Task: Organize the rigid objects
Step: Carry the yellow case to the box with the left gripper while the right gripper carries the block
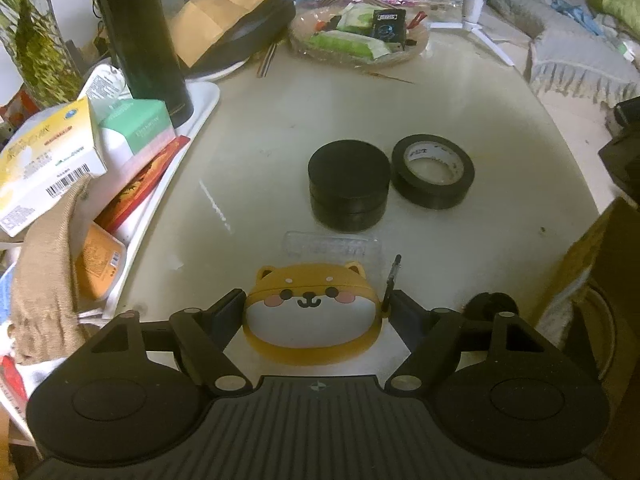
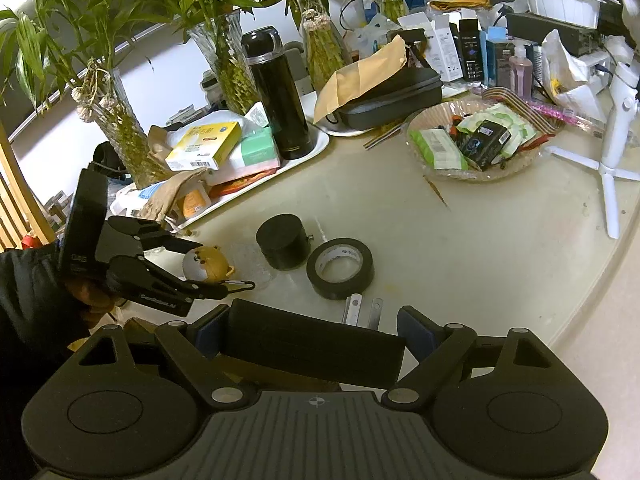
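The left gripper [image 1: 316, 312] had its fingers on both sides of the dog case [image 1: 312, 314], pinching it. The right gripper [image 2: 312, 332] pinched a black box [image 2: 316, 350] lying crosswise between its fingers.

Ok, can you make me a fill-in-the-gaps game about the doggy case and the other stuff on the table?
1. The gripper with its fingers on either side of the dog-faced case is the ____ one.
2. The black box is held off the table by the ____ gripper.
3. The roll of tape lying flat beside the round tub is coloured ____.

Missing words: left, right, black.
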